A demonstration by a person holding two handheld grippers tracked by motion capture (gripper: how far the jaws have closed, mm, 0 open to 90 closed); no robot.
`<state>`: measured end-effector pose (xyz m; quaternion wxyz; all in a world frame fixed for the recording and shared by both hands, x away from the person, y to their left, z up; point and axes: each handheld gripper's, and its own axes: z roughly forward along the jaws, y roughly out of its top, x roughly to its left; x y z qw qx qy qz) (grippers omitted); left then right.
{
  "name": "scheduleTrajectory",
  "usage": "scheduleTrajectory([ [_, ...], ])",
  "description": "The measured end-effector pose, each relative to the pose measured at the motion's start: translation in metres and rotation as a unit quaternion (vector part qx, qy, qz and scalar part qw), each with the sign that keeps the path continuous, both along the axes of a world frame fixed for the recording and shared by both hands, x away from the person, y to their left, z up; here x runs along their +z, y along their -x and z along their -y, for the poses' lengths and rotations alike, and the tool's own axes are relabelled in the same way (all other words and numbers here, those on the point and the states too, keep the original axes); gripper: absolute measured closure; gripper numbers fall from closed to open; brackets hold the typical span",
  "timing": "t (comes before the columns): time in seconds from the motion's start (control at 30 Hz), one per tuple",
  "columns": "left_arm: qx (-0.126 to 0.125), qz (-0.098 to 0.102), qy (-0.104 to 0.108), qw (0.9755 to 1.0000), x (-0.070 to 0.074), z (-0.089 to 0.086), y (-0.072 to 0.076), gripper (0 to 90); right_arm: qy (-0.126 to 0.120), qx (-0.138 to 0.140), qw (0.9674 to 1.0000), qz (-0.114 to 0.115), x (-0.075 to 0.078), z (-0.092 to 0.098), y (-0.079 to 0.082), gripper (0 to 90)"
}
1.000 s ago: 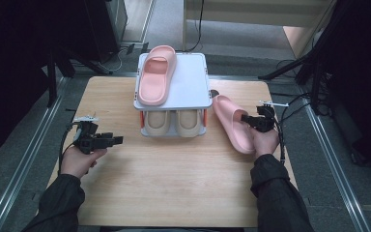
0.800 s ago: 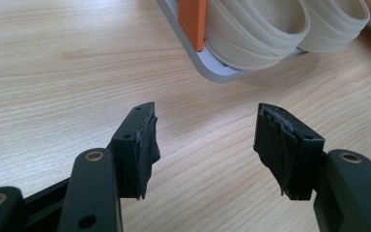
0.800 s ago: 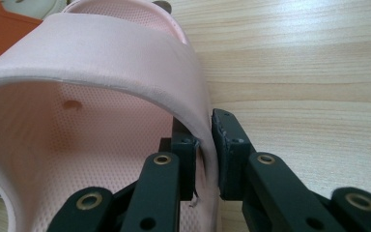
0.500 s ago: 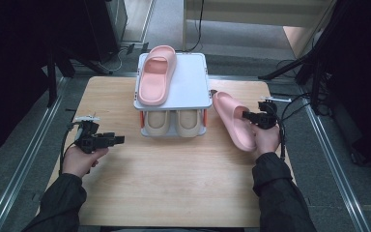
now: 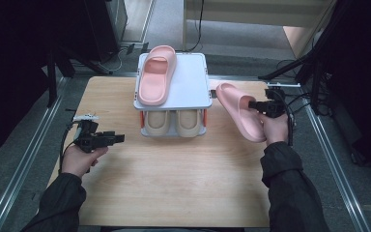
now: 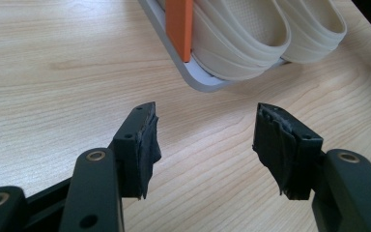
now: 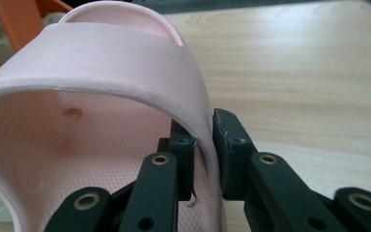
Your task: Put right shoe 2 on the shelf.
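Looking down, we see a wooden table (image 5: 174,188) with a small two-tier shoe rack (image 5: 193,92) standing at its far middle; we place everything else relative to that rack. On the rack's white top shelf, toward its left side, lies one pink slide sandal (image 5: 157,72), toe toward the near edge. On the lower shelf, beneath it, sits a pair of cream slippers (image 5: 174,123), side by side between orange posts (image 6: 180,29). Just right of the rack, a second pink slide sandal (image 5: 241,116) is held tilted above the table, close to the rack's right edge but apart from it. Our right gripper (image 7: 203,159) has its jaws closed tight on the side of this sandal's strap, one jaw inside and one outside. Well to the left of the rack and nearer to us, our left gripper (image 6: 205,140) hovers low over bare wood, jaws spread wide with nothing between them, pointing toward the rack's lower front corner.
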<state>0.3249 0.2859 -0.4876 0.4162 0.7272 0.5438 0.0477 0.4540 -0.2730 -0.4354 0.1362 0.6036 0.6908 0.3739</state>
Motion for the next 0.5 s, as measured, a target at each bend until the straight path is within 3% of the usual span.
scheduleTrajectory([
  [0.37,-0.016,0.015,0.008,0.9997,0.003,0.002,0.002,42.3,0.011,0.009,0.9999,0.003,0.049,-0.008,-0.009,80.4],
  [0.5,-0.018,0.009,0.011,0.9997,0.002,0.004,0.0,43.2,0.006,0.013,0.9999,0.01,0.069,-0.013,-0.013,79.9],
])
